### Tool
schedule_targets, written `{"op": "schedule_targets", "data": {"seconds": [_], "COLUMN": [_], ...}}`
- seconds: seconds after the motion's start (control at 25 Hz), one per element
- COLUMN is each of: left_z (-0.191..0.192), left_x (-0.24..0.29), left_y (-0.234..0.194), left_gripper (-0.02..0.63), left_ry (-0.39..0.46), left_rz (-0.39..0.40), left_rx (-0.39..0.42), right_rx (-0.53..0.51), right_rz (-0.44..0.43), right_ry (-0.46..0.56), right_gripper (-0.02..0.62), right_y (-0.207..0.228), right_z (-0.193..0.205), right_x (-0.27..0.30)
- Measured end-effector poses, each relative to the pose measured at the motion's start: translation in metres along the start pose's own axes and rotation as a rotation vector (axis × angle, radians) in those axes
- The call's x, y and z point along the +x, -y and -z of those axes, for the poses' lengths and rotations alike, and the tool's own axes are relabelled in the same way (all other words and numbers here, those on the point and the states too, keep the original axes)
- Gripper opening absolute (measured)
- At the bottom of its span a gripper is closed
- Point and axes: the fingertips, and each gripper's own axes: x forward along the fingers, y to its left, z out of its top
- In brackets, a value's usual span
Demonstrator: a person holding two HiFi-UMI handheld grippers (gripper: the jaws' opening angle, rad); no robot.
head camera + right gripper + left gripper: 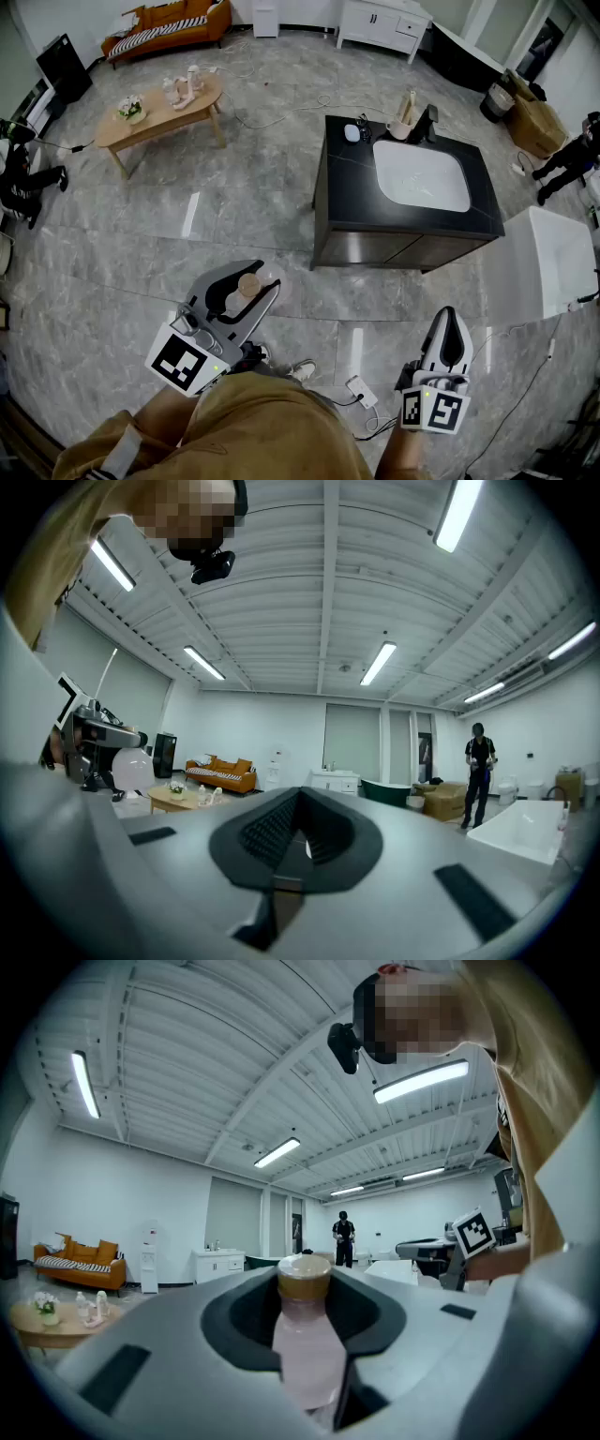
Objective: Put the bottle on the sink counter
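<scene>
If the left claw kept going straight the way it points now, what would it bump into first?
Most likely the black sink cabinet. In the head view the left claw, shut on the bottle, points at its near left side. Height is hard to judge, so it might pass above the top.

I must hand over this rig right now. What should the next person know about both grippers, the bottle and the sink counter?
Left gripper: shut on the pink bottle, cap up.
Right gripper: shut, nothing in it.
Sink counter: ahead across the floor, some way off. Its dark top is bare beside the white basin.
Done: the bottle is in hand.
Left: carry it to the counter, set it upright on the dark top, open the jaws.
</scene>
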Motion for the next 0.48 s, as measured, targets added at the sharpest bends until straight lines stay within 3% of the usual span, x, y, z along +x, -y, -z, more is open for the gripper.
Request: {"op": "schedule_targets", "data": {"seconds": [0.48], "left_z": [0.005], "left_x": [0.011], "left_y": [0.029], "left_gripper": [0.126], "left_ry": [-0.005], "left_rz": [-0.018], "left_rx": [0.026], "right_rx": [0.047], "right_rz": [-0.05], "right_ry": [0.009], "right_gripper": [0.003], "right_y": [0.022], "right_z": [0.009], "right_x": [-0.007]}}
